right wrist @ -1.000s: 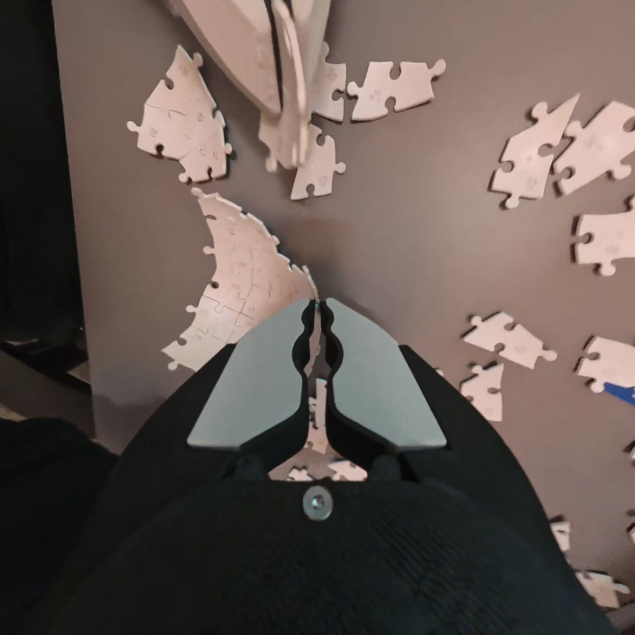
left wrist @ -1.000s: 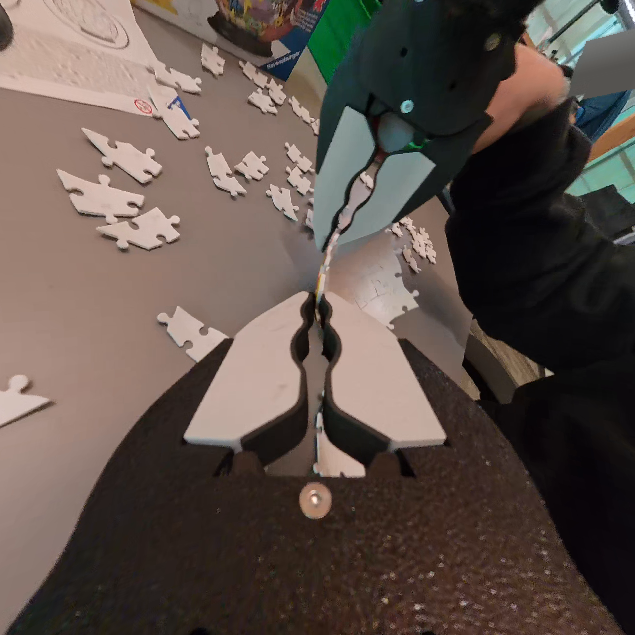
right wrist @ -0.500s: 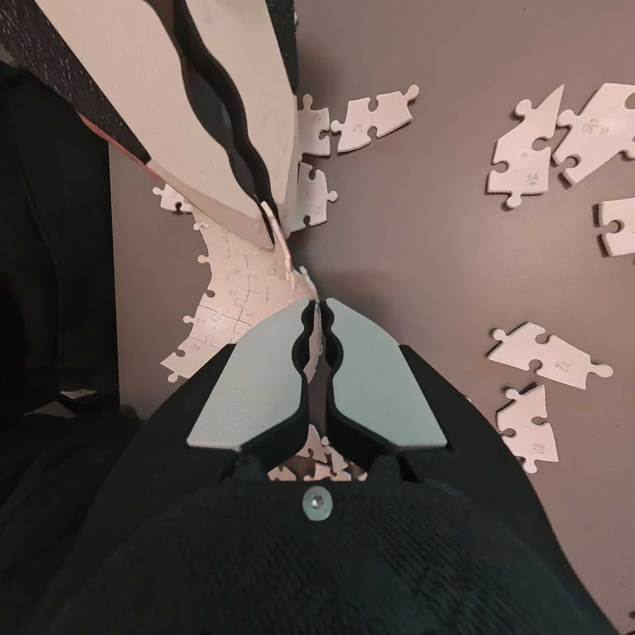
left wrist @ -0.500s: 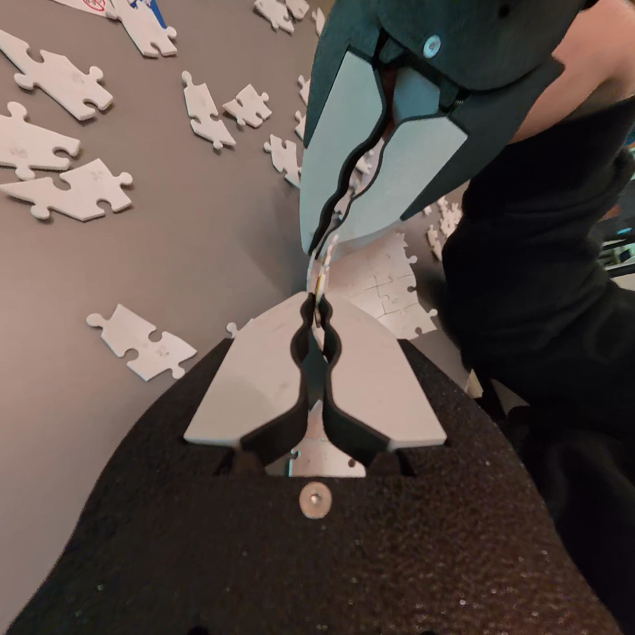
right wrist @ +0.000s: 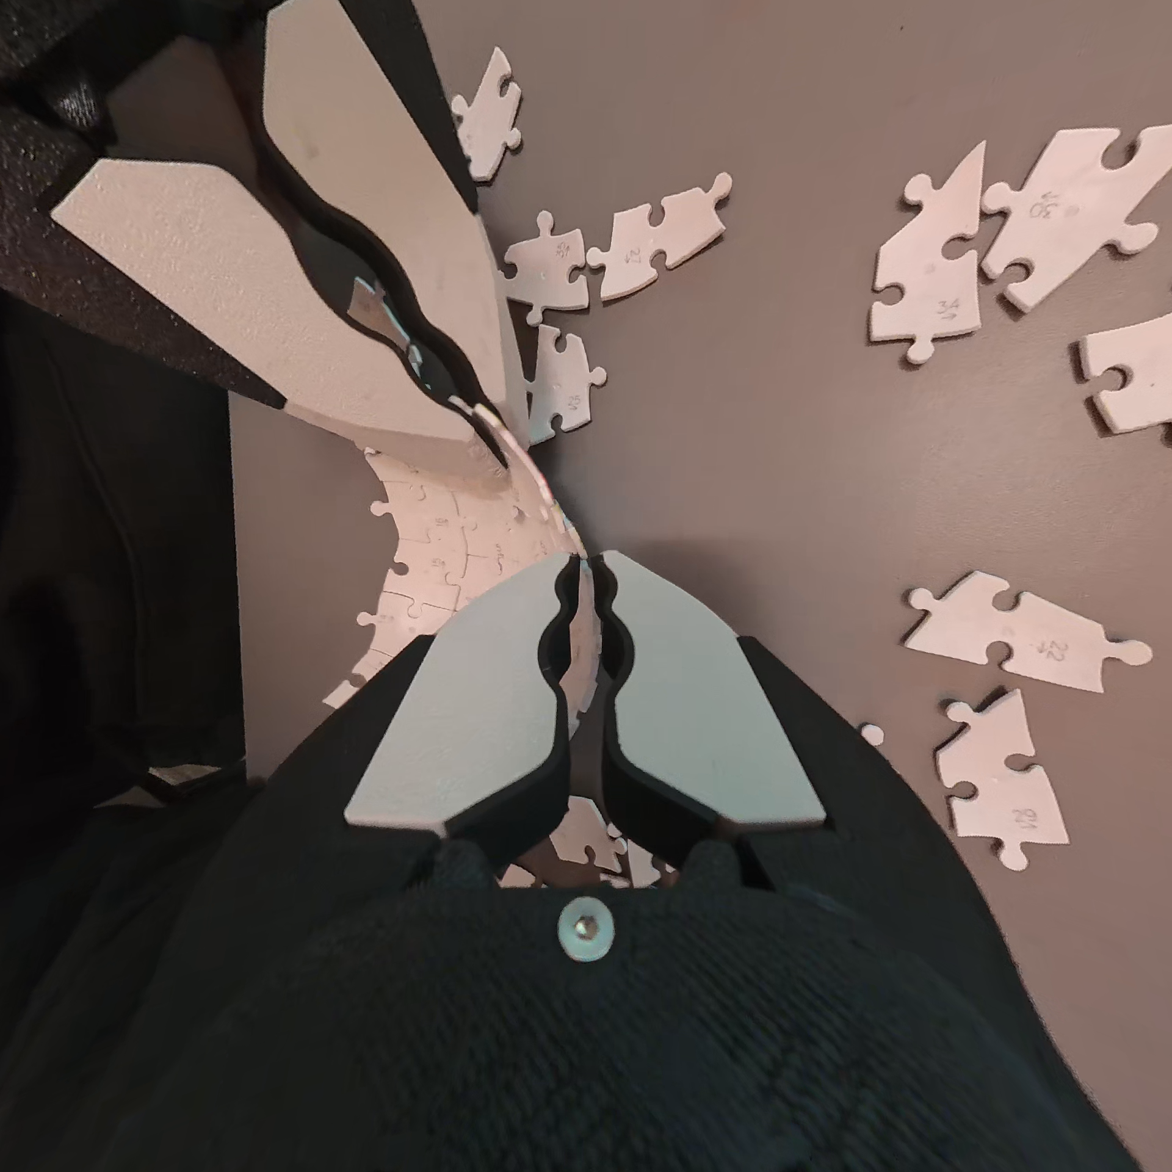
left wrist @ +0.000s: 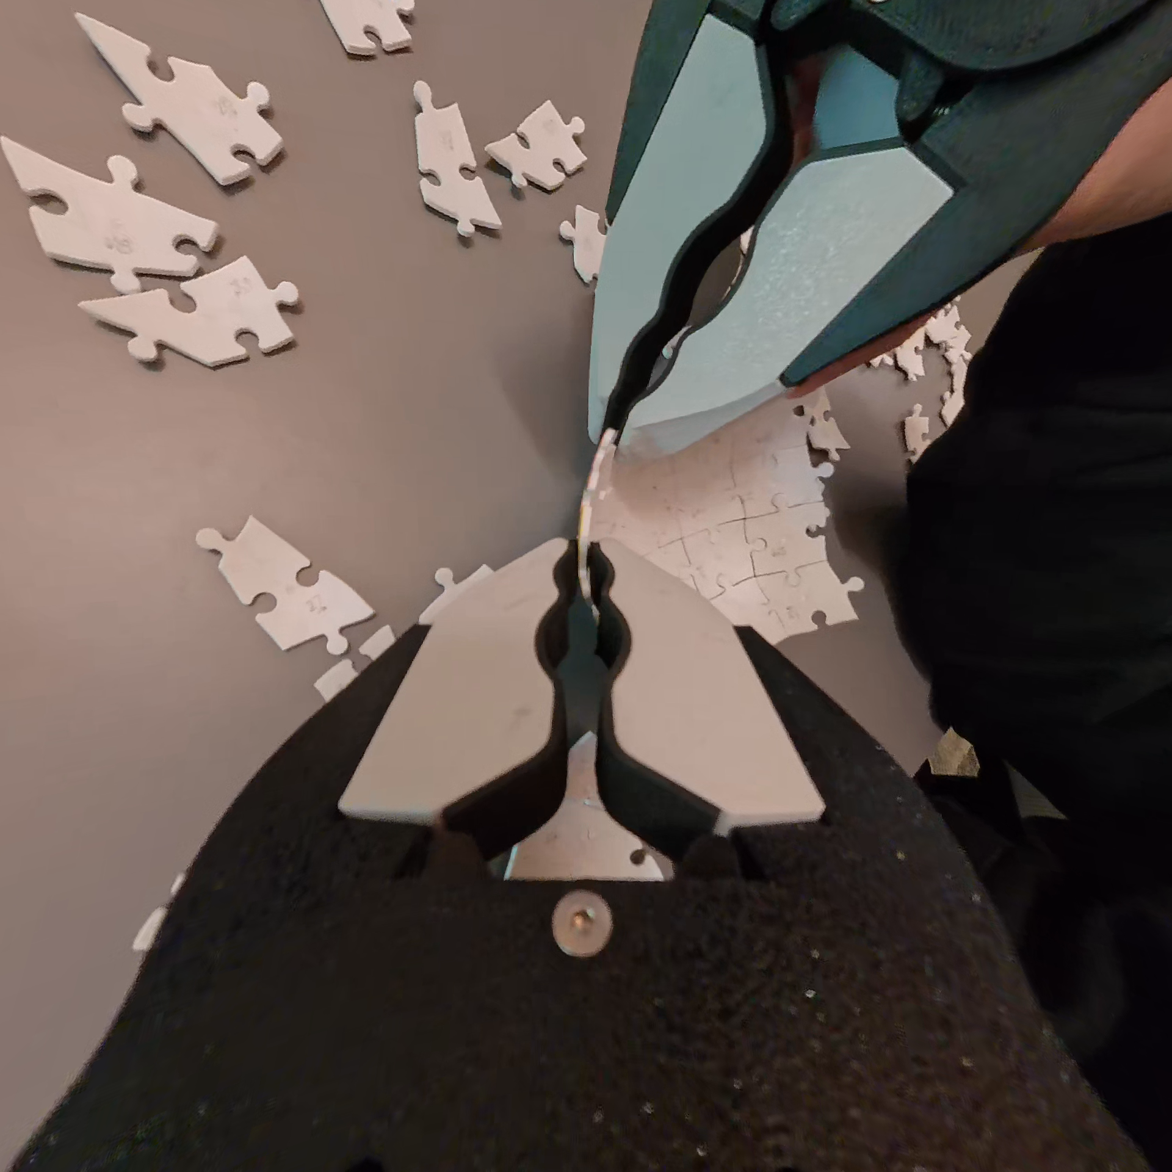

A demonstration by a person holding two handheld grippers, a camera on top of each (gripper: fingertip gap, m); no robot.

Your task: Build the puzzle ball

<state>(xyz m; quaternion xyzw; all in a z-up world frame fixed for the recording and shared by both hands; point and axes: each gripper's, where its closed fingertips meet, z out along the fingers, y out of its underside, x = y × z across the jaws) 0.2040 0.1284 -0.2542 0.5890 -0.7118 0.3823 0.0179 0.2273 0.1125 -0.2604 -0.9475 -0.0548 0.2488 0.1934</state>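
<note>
A curved white section of joined puzzle pieces (left wrist: pixel 729 526) stands on edge over the grey-brown table (left wrist: pixel 317 412). My left gripper (left wrist: pixel 586 553) is shut on the near end of its upper rim. My right gripper (left wrist: pixel 610 434) is shut on the same rim a little farther along, with its tips close to mine. In the right wrist view the section (right wrist: pixel 456 545) curves to the left. There my right gripper (right wrist: pixel 586 558) pinches its rim, and the left gripper (right wrist: pixel 491 437) pinches it just beyond.
Loose white puzzle pieces lie face down on the table: several at the left (left wrist: pixel 190 108) (left wrist: pixel 292 590) and several at the right of the right wrist view (right wrist: pixel 659 234) (right wrist: pixel 1015 640). A person's black sleeve (left wrist: pixel 1046 507) fills the right side. The grippers are tip to tip, or close to it.
Both grippers have moved lower towards the table and closer to each other along the section's rim. Both have stayed shut on it. The box and printed sheet have left the left wrist view.
</note>
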